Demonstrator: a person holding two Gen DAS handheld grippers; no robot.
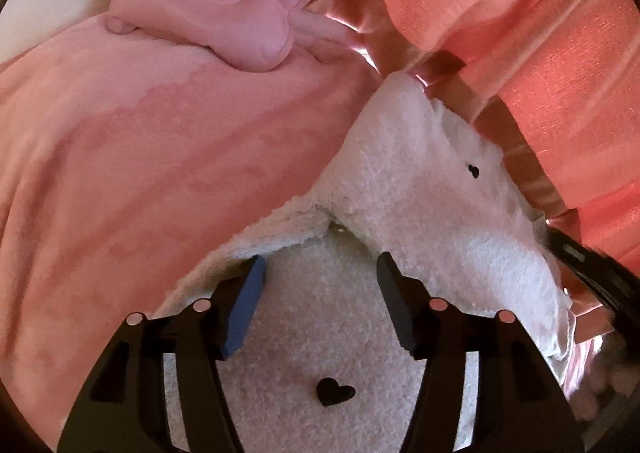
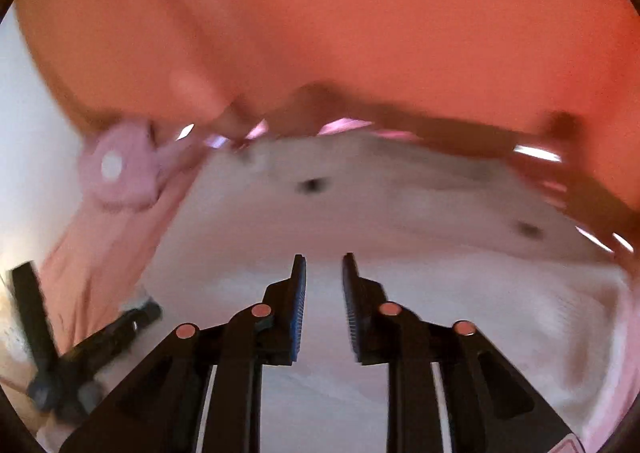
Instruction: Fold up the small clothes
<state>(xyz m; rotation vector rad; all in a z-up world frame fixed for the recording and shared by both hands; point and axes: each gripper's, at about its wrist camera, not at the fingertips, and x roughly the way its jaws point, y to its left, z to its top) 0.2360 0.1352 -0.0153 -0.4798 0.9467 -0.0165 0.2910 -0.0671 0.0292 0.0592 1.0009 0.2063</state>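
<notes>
A small white fleece garment [image 1: 420, 189] with black heart marks lies on a pink fuzzy blanket [image 1: 140, 157], one flap folded over. My left gripper [image 1: 320, 269] is open just above the garment's lower part, with nothing between its pads. In the blurred right wrist view the same white garment [image 2: 360, 213] spreads ahead. My right gripper [image 2: 324, 265] hovers over it, jaws a narrow gap apart and empty. The left gripper's body [image 2: 80, 353] shows at the lower left of that view.
A pink padded pouch [image 1: 224, 1] with a white round cap lies on the blanket beyond the garment; it also shows in the right wrist view [image 2: 120, 169]. An orange-red curtain [image 1: 520, 13] hangs behind. A shiny pink strip [image 1: 360, 33] runs along the blanket's edge.
</notes>
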